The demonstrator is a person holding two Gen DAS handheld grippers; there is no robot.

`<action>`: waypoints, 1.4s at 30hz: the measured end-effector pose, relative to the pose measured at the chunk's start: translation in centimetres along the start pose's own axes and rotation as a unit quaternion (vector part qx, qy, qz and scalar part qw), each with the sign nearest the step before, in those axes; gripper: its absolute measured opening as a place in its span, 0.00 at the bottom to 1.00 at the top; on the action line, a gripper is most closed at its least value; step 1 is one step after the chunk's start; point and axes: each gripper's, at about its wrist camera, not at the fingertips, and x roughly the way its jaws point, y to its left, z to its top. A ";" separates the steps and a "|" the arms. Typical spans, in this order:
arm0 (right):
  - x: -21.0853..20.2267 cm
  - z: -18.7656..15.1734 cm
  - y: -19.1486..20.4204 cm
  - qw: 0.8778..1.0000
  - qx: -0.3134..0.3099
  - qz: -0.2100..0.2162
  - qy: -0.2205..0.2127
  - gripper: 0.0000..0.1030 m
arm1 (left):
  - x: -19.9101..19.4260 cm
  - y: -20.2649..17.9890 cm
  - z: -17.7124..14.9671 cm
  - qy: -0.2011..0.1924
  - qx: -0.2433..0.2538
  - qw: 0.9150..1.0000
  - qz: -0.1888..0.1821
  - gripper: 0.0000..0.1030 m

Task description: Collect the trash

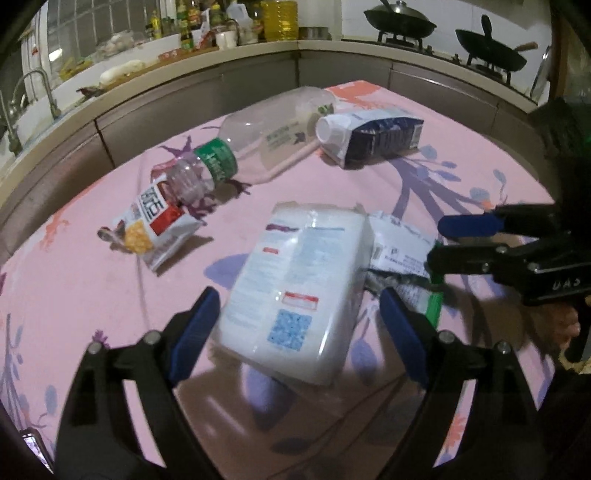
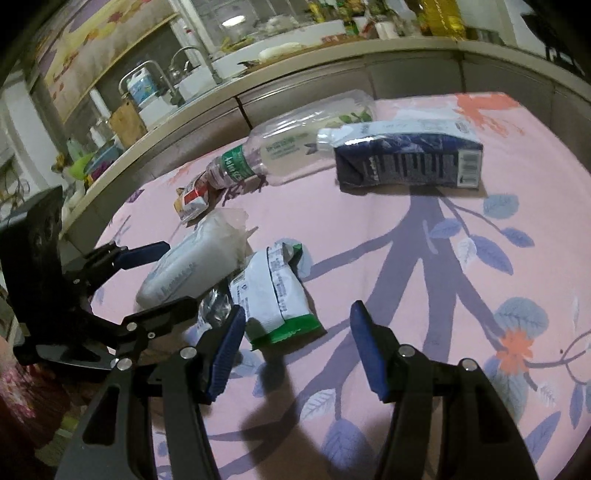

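A white tissue pack (image 1: 295,288) lies on the pink cloth between the open fingers of my left gripper (image 1: 299,332); it also shows in the right wrist view (image 2: 192,262). A white and green wrapper (image 2: 277,295) lies just ahead of my right gripper (image 2: 295,347), which is open and empty. The wrapper also shows in the left wrist view (image 1: 402,254), beside the right gripper (image 1: 439,240). Further back lie a clear bottle with a green label (image 1: 258,144), a dark blue carton (image 1: 373,136) and a snack packet (image 1: 155,229).
The table has a pink flowered cloth (image 2: 443,295). Behind it runs a kitchen counter (image 1: 221,70) with a sink, bottles and two woks (image 1: 399,22). The left gripper shows at the left of the right wrist view (image 2: 159,277).
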 end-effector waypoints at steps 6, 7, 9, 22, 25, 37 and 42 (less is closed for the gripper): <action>0.4 -0.7 1.8 0.999 -0.047 0.014 0.003 0.08 | -0.6 0.5 -0.1 -0.001 -0.035 0.999 0.000 0.61; 0.0 -0.8 1.6 0.999 -0.043 0.017 -0.005 0.04 | -0.8 0.3 -0.2 -0.001 -0.039 0.999 0.000 0.60; -0.8 -1.0 0.9 0.999 -0.036 0.012 -0.016 0.03 | -1.3 -0.3 -0.2 -0.006 -0.041 0.999 -0.004 0.60; -11.6 -5.9 -10.5 0.982 0.128 -0.060 -0.125 0.00 | -0.3 -9.8 4.0 -0.012 -0.002 0.997 -0.077 0.60; -13.8 -6.7 -12.8 0.973 0.152 -0.073 -0.155 0.00 | 1.1 -13.1 6.0 -0.008 0.028 0.995 -0.090 0.60; -20.4 -7.5 -25.4 0.927 0.245 -0.138 -0.247 0.00 | 8.6 -27.6 18.1 -0.013 0.141 0.976 -0.166 0.61; -21.3 -8.0 -30.2 0.912 0.282 -0.162 -0.249 0.00 | 13.0 -32.7 21.7 -0.001 0.175 0.971 -0.166 0.62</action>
